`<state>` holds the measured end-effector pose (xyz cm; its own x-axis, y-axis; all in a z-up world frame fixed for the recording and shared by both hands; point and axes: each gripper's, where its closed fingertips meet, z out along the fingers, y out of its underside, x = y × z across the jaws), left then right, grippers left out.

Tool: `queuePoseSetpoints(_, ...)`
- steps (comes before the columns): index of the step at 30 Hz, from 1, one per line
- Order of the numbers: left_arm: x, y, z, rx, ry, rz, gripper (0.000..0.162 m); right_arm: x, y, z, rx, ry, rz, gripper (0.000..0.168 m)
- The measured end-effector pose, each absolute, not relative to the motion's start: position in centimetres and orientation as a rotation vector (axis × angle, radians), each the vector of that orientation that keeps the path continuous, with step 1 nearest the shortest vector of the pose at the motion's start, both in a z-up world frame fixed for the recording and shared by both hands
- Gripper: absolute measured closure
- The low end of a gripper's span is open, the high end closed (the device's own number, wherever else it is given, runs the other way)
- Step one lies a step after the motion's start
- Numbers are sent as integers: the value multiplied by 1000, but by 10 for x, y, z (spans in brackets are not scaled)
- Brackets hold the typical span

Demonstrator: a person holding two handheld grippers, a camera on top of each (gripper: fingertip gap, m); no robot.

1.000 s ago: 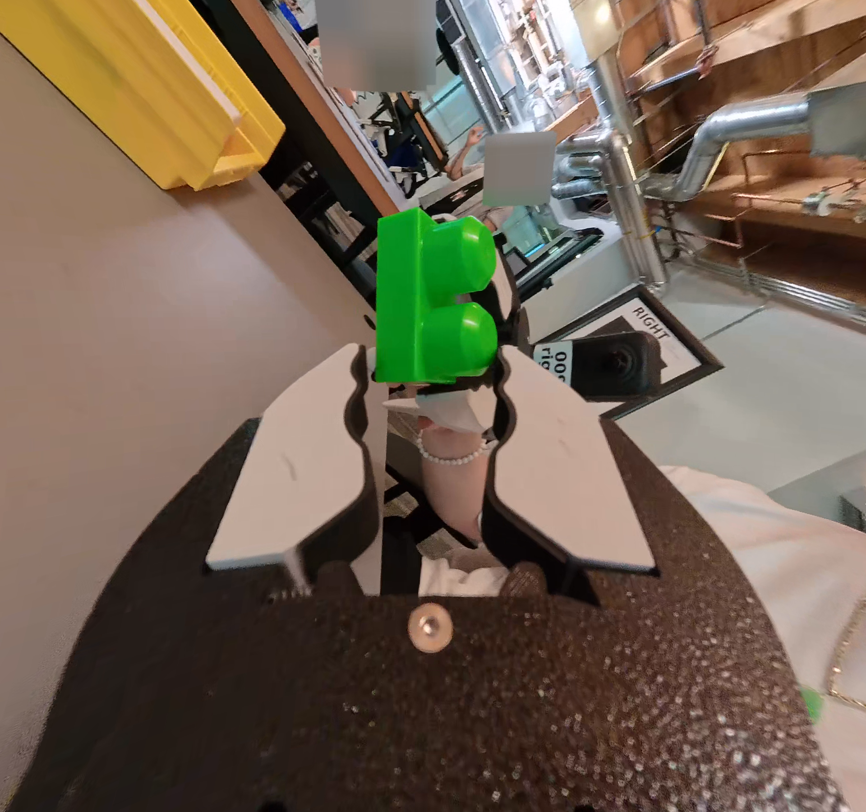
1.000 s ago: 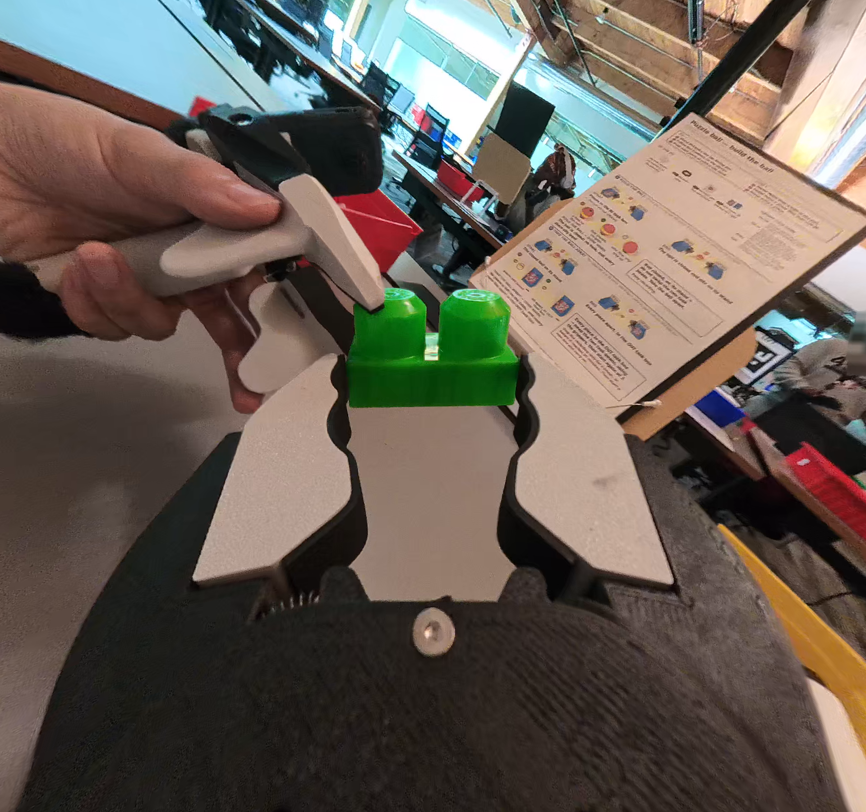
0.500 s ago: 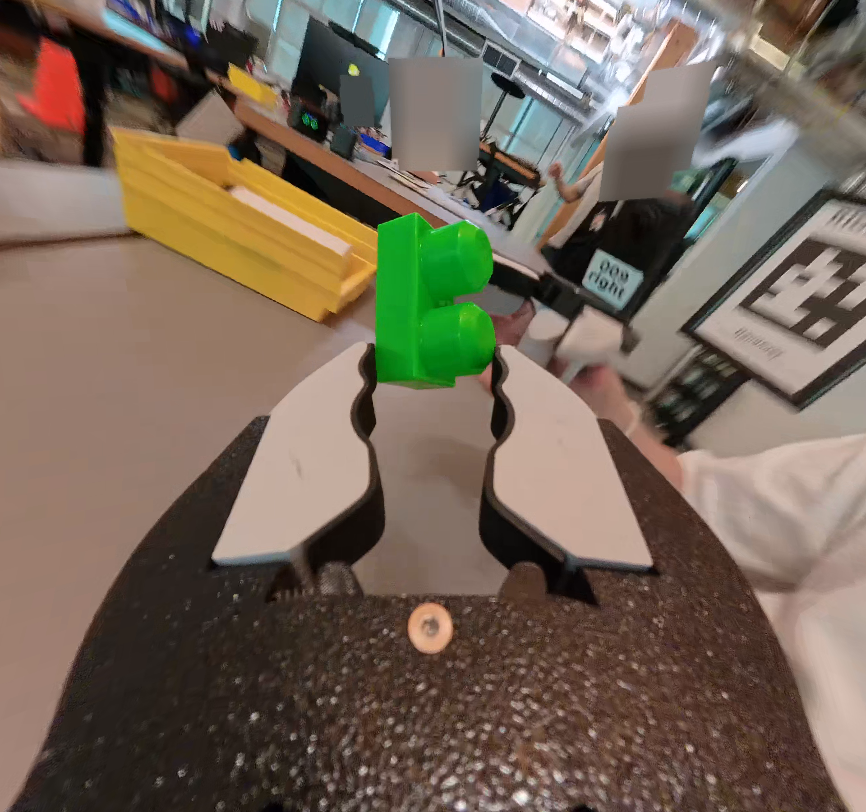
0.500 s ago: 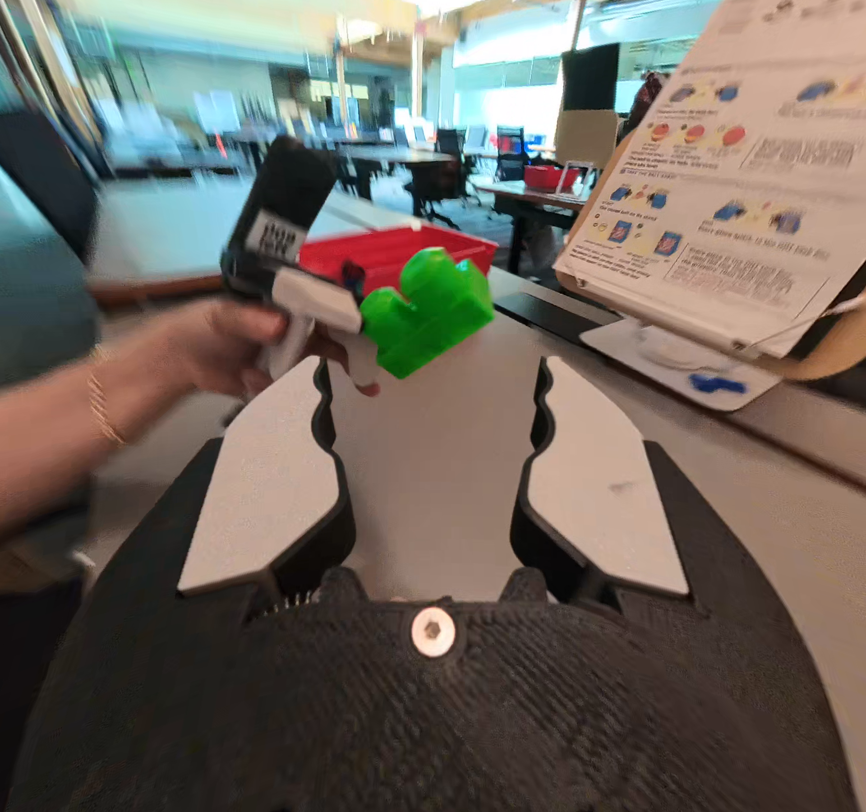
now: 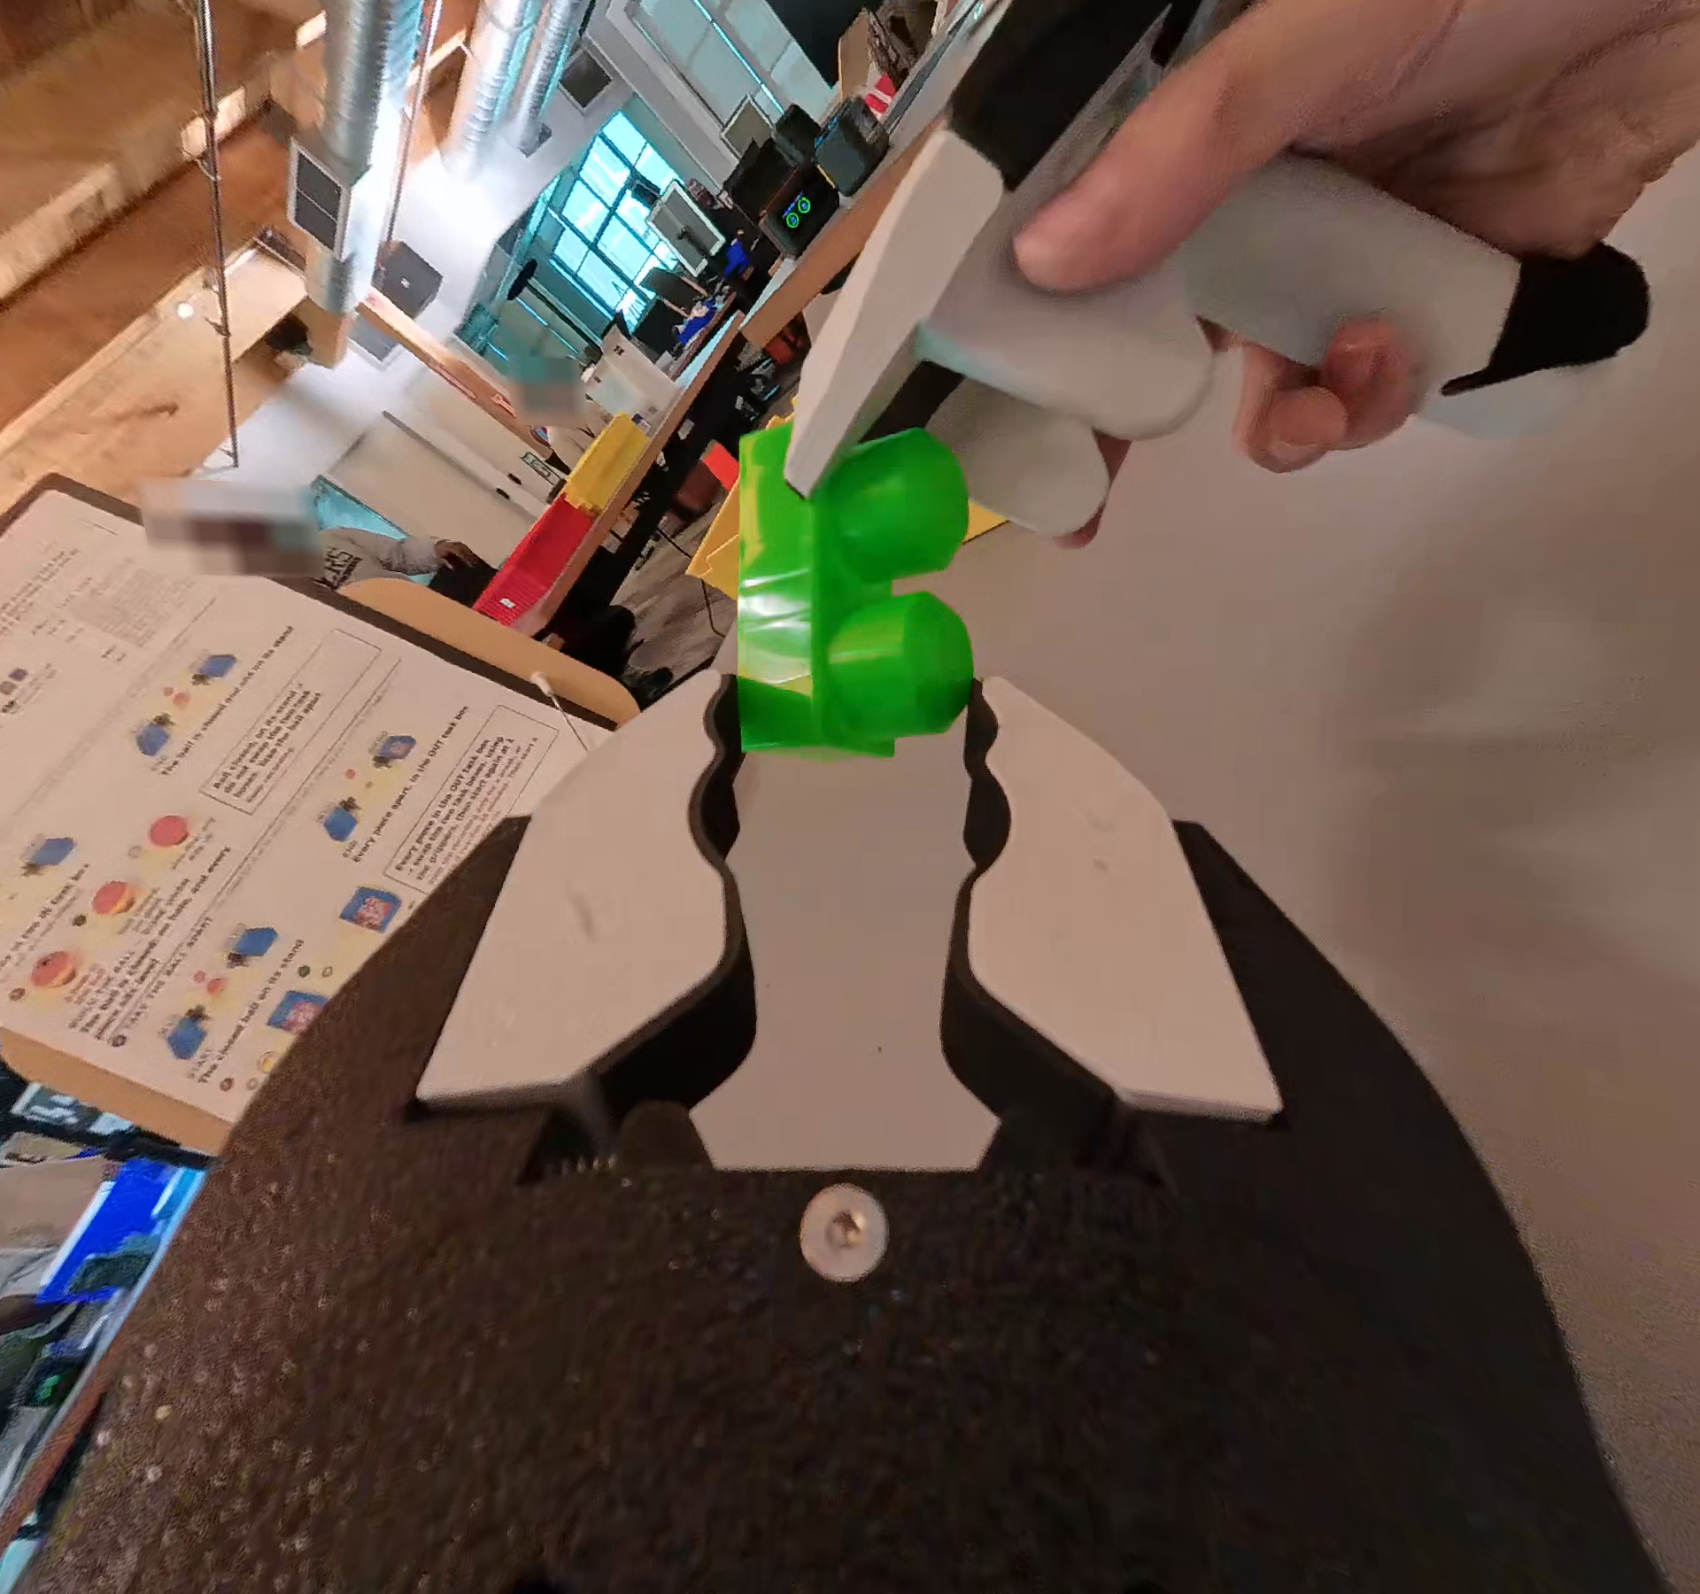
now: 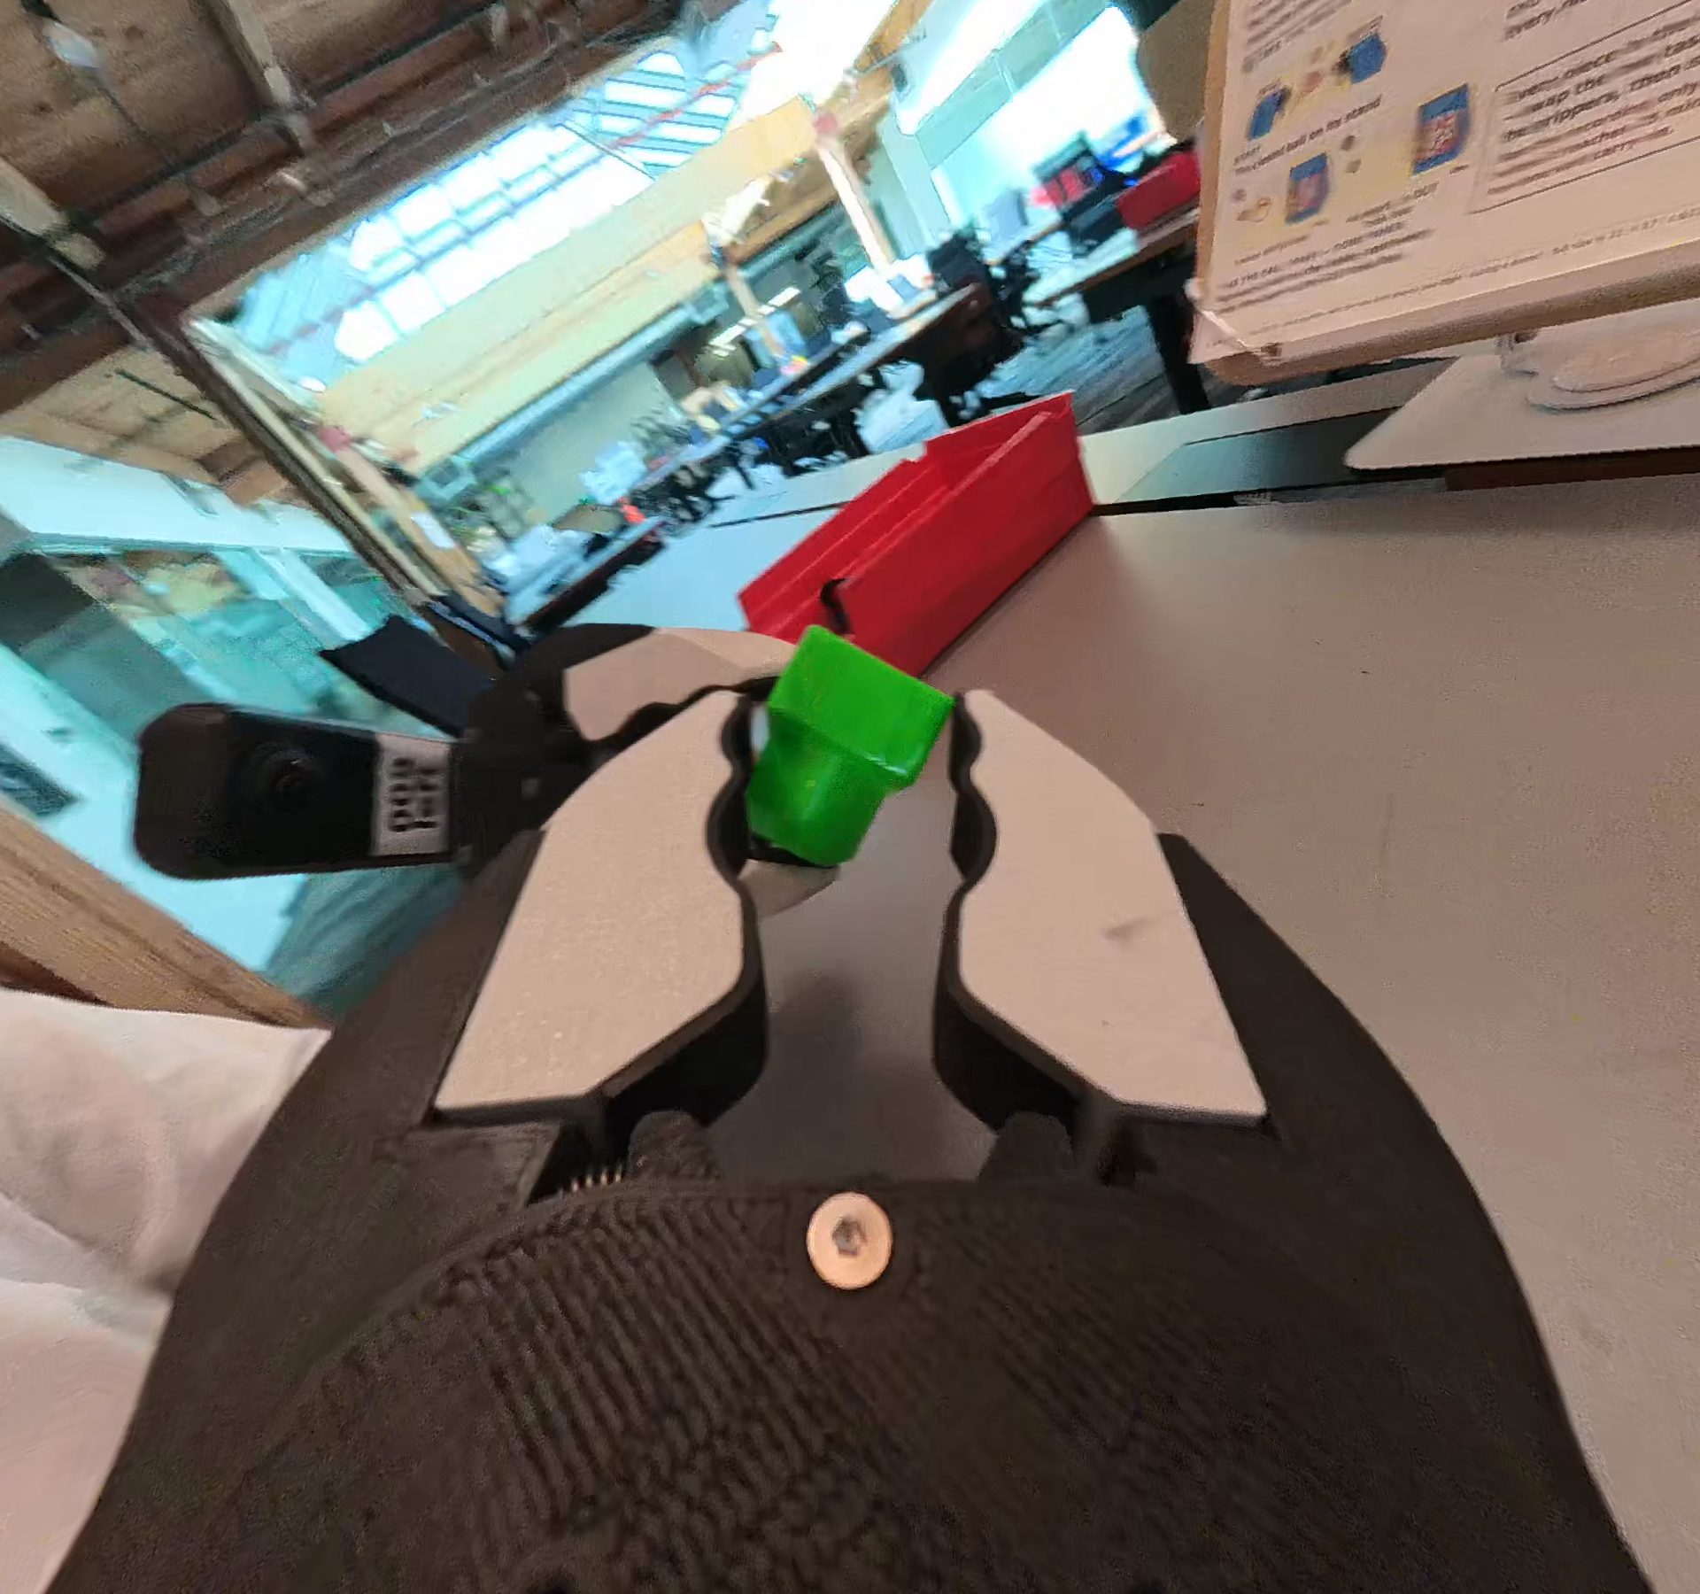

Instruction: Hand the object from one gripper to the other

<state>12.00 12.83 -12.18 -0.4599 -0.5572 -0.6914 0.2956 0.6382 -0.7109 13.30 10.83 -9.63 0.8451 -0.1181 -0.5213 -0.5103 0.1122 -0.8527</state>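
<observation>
**Lighting and Image Quality**

Illumination is bright and diffuse, coming from the skylights (image 6: 515,197) and large windows (image 5: 589,207), which are overexposed. The green block (image 5: 855,602) shows soft glare. Shadows on the tabletop (image 6: 1380,722) are faint. The wide-angle lens bends lines at the edges. The background and instruction sheet (image 6: 1472,78) are motion-blurred.

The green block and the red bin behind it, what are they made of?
The green block looks like glossy moulded plastic: bright highlights, rounded studs. The red bin seems plastic too, with thin, even-coloured walls and a duller finish, though it is slightly blurred.
</observation>
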Motion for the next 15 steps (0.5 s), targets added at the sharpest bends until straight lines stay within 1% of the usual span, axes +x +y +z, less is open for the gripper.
queuePoseSetpoints(1,121,128,-123,-206,1793,-982,116,135,107,-99,-1465,525,269,130)
queuePoseSetpoints(4,123,130,-125,-189,1780,-928,115,135,108,-102,-1503,469,249,131)
queuePoseSetpoints(7,121,126,-124,-218,1770,-998,108,135,107,-97,-1488,389,199,131)
queuePoseSetpoints(9,115,120,-117,-317,1788,-1245,103,135,103,-91,-1468,339,183,131)
queuePoseSetpoints(11,110,120,-104,-499,1805,-1591,84,129,98,-79,-1402,271,211,131)
queuePoseSetpoints(12,108,121,-99,-582,1813,-1766,78,127,95,-74,-1375,255,234,131)
queuePoseSetpoints(15,99,122,-91,-752,1831,-2235,79,110,94,-63,-1308,137,303,131)
